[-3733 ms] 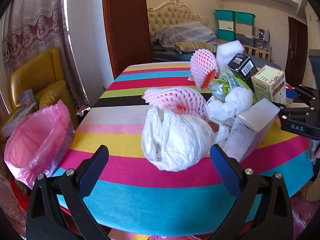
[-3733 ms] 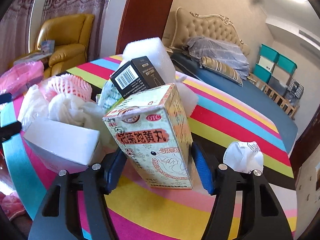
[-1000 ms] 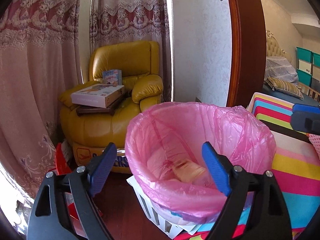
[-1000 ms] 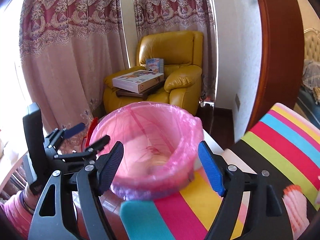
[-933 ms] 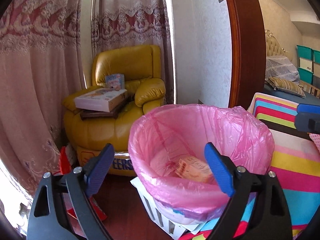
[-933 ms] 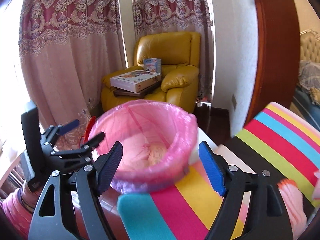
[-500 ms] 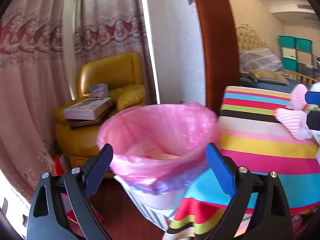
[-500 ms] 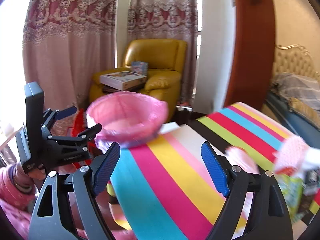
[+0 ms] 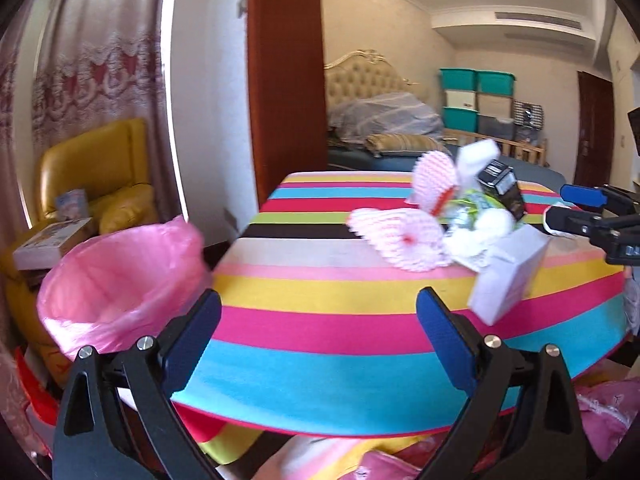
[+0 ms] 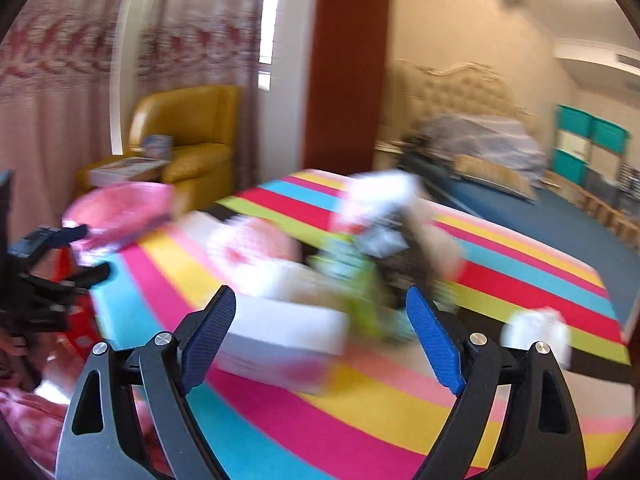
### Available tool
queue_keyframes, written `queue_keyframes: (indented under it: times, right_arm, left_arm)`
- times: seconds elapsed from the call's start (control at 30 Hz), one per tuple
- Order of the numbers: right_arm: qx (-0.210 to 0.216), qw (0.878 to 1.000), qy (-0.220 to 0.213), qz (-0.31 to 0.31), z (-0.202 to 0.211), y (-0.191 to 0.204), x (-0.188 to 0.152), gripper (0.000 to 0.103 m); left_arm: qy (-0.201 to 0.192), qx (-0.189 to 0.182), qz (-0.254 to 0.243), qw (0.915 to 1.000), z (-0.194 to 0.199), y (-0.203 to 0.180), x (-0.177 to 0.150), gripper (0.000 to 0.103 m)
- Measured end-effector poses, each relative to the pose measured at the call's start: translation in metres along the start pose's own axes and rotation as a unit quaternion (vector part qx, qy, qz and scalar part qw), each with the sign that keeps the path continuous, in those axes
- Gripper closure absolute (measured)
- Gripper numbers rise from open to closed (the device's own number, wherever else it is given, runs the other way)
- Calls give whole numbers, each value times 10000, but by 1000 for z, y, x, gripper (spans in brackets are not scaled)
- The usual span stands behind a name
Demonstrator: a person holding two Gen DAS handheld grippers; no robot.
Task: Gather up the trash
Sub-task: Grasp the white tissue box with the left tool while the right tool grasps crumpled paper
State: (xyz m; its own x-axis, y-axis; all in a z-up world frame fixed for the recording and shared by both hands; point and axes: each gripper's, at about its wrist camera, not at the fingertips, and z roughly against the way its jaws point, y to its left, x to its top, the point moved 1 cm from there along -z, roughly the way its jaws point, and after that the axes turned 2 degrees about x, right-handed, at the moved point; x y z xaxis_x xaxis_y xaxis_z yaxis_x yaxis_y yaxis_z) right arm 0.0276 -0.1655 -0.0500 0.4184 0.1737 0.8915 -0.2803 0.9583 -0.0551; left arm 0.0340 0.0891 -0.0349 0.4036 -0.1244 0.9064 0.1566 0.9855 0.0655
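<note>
Both grippers empty over the striped bench, trash piled ahead.

Left view: left gripper [image 9: 318,322], jaws apart, nothing between; pink-lined bin [image 9: 116,280] just left of them, its contents hidden; trash pile [image 9: 460,220] ahead-right on the bench [image 9: 320,280].
Right view, blurred: right gripper [image 10: 320,328], jaws apart, white box [image 10: 280,330] between and beyond them; bin [image 10: 120,212] far left.

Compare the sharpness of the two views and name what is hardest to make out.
Left wrist view: mostly sharp, slight smear on the bin bag. Right wrist view: heavy motion blur; the trash pile is unreadable, though the right gripper stays crisp.
</note>
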Motion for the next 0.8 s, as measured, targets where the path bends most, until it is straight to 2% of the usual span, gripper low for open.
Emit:
queue_keyframes:
  times: [0.2, 0.33, 0.43, 0.63, 0.77, 0.8]
  right_arm:
    - [-1028, 9923, 349, -592, -4, -83, -22, 21]
    - [-1421, 9855, 582, -721, -14, -122, -28, 18]
    - [-1585, 9810, 769, -815, -26, -144, -33, 19]
    - [-1515, 9719, 1228, -1319, -55, -184, -43, 19]
    - [-1596, 9615, 1591, -1572, -70, -198, -46, 19]
    - [-1554, 9599, 1662, -1638, -73, -201, -48, 22]
  left_arm:
    - [-34, -399, -587, 9975, -17, -56, 7, 8]
    - [-57, -742, -960, 9926, -26, -88, 7, 8]
    - [12, -1009, -1029, 9896, -35, -103, 9, 8]
    - [142, -1332, -1134, 9845, -51, -122, 12, 8]
    - [265, -1269, -1258, 9835, -62, -128, 12, 8]
    - [284, -1279, -1259, 9834, -64, -129, 12, 8]
